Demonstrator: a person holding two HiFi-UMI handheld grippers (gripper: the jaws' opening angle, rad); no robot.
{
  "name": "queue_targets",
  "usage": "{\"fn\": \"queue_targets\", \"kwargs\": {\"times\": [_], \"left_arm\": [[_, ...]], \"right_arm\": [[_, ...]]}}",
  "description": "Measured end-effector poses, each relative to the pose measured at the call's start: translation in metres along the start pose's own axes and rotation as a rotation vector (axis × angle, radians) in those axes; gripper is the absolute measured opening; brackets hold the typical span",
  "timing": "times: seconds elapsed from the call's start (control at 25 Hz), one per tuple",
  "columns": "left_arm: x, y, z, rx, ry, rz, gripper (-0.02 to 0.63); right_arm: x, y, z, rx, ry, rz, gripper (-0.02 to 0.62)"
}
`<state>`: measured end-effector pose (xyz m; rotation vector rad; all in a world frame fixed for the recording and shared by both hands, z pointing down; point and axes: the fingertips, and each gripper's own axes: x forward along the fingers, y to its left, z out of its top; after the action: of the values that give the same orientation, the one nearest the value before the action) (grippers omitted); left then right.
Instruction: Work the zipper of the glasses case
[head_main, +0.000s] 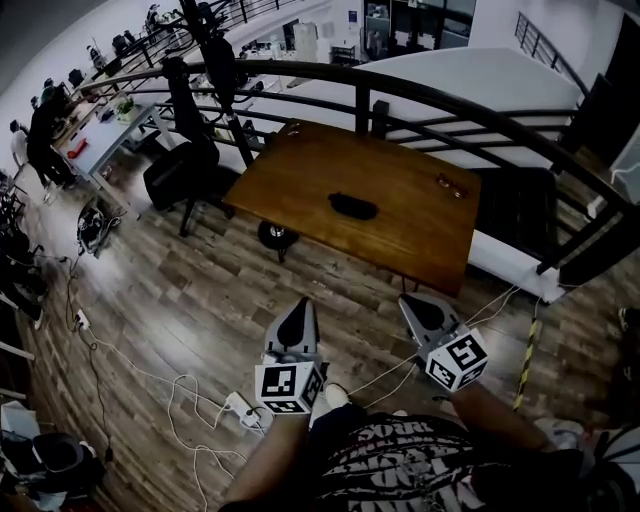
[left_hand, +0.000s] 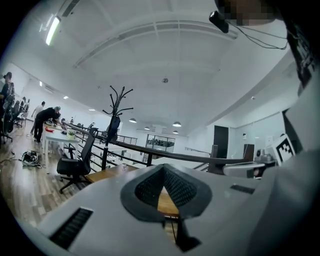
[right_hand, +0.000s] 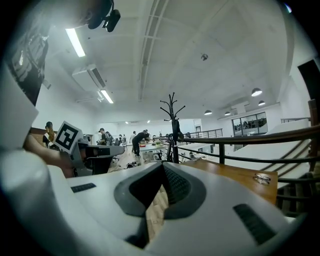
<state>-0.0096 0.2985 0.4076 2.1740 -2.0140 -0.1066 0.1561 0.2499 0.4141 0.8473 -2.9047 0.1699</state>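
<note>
Both grippers are empty with jaws pressed together: left gripper (head_main: 298, 318) and right gripper (head_main: 420, 308) are held low in front of the person, well short of the table (head_main: 300, 170). The glasses case (head_main: 352, 206) lies loose mid-table, at approx. 12 o'clock from both. Main risk: nothing pins the case, so tugging the zipper w/o the other gripper bracing it would likely drag the whole case. The zipper pull is too small to make out from here, so a mis-grab on fabric seems possible. Glasses (head_main: 449, 184) at 2 o'clock of the case, near the edge, could get swept off. Floor cables (head_main: 180, 390) at 8 o'clock are a trip hazard.
</note>
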Motion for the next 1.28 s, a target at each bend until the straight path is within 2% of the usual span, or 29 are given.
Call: {"fn": "queue_targets", "kwargs": {"times": [0.16,0.28,0.6,1.0,1.28], "left_arm": [[0.005,0.032,0.005,-0.019,-0.018,-0.017,0.008],[0.006,0.054,0.001,-0.070,-0.011,-0.022,0.008],[0.008,0.089,-0.010,-0.149,-0.018,-0.049,0.008],[0.006,0.109,-0.009,-0.171,-0.025,-0.049,0.008],[0.018,0.109,-0.001,-0.116,-0.005,-0.047,0.008]], "right_arm": [[0.026,0.011,0.004,-0.011,0.011,-0.014,-0.002],[0.044,0.020,0.005,-0.011,0.033,-0.027,-0.002],[0.065,0.034,0.008,-0.033,0.061,-0.065,-0.002],[0.090,0.050,0.023,-0.062,0.046,-0.041,-0.003],[0.104,0.038,0.027,-0.092,0.010,-0.055,-0.002]]}}
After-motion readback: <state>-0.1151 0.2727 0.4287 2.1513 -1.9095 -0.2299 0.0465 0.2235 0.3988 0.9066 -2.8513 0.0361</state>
